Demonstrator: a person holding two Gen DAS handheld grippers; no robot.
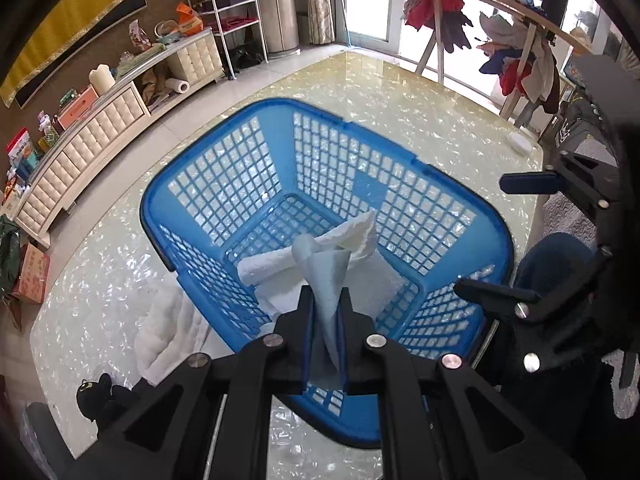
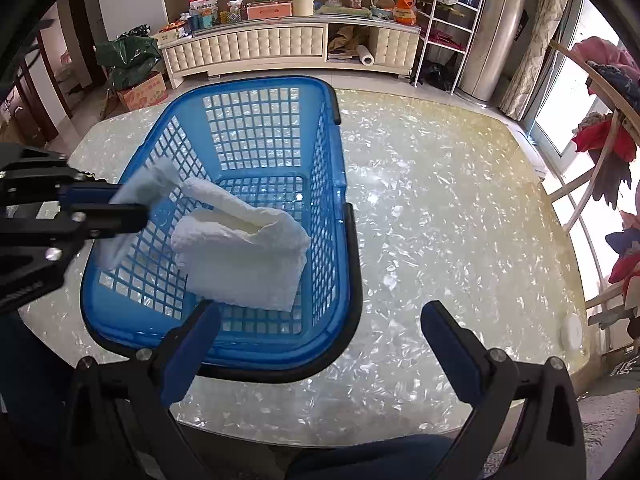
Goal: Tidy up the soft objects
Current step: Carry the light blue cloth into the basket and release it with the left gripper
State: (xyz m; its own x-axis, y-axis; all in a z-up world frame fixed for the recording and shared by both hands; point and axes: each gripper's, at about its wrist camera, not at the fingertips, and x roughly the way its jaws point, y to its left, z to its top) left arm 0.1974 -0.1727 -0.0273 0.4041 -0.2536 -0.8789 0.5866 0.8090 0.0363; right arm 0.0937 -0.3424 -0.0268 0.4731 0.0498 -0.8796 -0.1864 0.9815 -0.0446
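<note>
A blue plastic basket [image 1: 256, 184] [image 2: 256, 128] stands on the pearly table. White folded towels [image 1: 280, 260] [image 2: 248, 256] lie inside it. My left gripper [image 1: 325, 300] [image 2: 132, 208] is shut on a pale blue cloth [image 1: 326, 280] [image 2: 140, 188], which hangs above the basket's near wall. My right gripper [image 2: 320, 320] [image 1: 500, 240] stands open and empty, over the basket's near right corner and the bare table beside it. Outside the basket's left wall lies another white towel [image 1: 168, 336], and a small black plush toy [image 1: 98, 396] sits at the table's front left.
The table [image 2: 440, 240] reaches to the right of the basket, with a small white round object [image 2: 570, 334] at its right edge. A cream cabinet [image 2: 280, 48] stands beyond, a wire shelf [image 2: 444, 24] beside it, and a clothes rack [image 1: 500, 20] by the window.
</note>
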